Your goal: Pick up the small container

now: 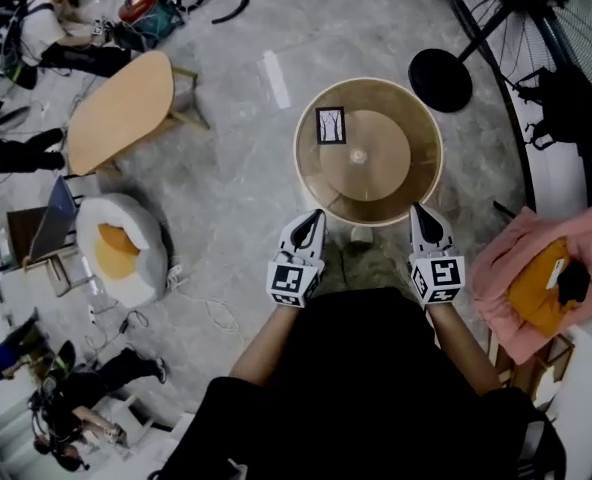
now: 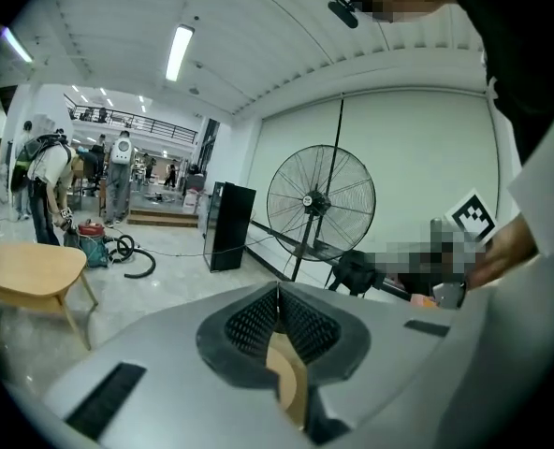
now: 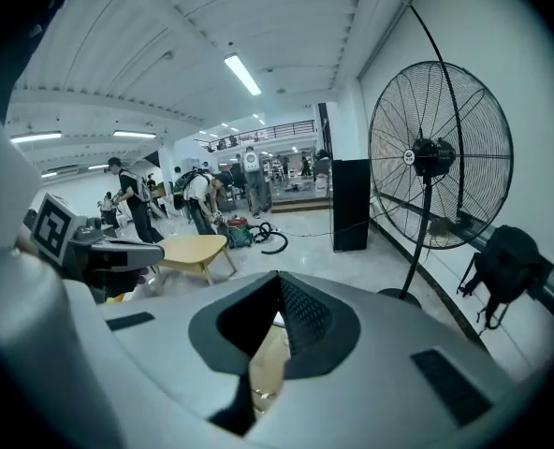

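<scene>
No words, numbers or brand names could be read. At lower centre of the head view, square markers covered the cubes of the left gripper and right gripper. A card on the round table bore only a drawing.

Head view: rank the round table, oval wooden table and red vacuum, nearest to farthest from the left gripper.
1. Round table, just ahead of the left gripper.
2. Oval wooden table, off to the left.
3. Red vacuum, far upper left.
</scene>
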Demonstrator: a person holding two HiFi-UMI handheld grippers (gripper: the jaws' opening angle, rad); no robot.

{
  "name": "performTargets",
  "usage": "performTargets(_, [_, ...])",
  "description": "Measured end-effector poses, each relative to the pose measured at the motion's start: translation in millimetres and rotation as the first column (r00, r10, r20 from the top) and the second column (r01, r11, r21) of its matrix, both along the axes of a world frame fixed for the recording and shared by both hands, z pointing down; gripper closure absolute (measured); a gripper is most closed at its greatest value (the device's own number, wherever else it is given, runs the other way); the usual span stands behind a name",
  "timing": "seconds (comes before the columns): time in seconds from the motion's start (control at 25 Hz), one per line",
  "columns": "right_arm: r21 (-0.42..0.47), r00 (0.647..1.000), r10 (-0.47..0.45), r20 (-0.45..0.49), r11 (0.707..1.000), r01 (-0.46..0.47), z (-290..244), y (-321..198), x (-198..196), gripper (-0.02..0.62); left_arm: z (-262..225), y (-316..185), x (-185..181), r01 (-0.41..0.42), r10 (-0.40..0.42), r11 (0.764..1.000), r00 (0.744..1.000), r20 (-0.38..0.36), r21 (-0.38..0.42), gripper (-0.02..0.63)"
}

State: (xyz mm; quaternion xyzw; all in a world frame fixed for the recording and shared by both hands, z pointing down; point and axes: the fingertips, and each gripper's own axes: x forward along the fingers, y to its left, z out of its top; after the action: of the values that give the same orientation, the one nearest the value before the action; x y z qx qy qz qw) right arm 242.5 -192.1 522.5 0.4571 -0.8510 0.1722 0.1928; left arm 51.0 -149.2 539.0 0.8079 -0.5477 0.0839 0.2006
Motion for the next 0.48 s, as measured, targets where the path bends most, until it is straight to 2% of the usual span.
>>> performTargets(0.2, [-0.028, 1.0, 0.015, -0.014, 0.999, -0.015, 5.2, 7.3, -15.0, 0.574, 35.7, -17.0, 5.3, -0.084, 0.084, 0.996, 0.996, -0.01, -0.027, 0.584])
performTargets(0.24, [-0.03, 1.0, 0.011, -0.02, 0.999, -0.011, 6.8, 6.1, -17.6, 0.574, 43.9, -25.3, 6.0, -0.094, 0.094, 0.995, 0.996, -0.007, -0.03, 0.565])
performTargets(0.32, [-0.043, 0.999, 0.004, -0.034, 0.999, -0.005, 14.6, 3.9, -21.1, 0.574, 63.2, -43.5, 9.5, -0.116, 0.116, 0.993, 0.993, 0.004, -0.033, 0.416])
performTargets(0.36, [-0.055, 0.999, -0.003, -0.041, 0.998, 0.001, 21.2, 4.8, -22.9, 0.574, 75.3, -50.9, 11.9, -0.125, 0.125, 0.991, 0.992, 0.01, -0.036, 0.401])
performTargets(0.44, [-0.084, 0.998, -0.026, -0.051, 0.996, 0.022, 35.0, 10.8, -27.6, 0.574, 102.9, -61.6, 19.7, -0.147, 0.148, 0.987, 0.989, 0.002, -0.06, 0.318])
performTargets(0.48, [-0.096, 0.998, -0.037, -0.05, 0.995, 0.032, 40.1, 14.3, -30.4, 0.574, 116.0, -65.6, 24.7, -0.16, 0.16, 0.984, 0.987, -0.008, -0.074, 0.305])
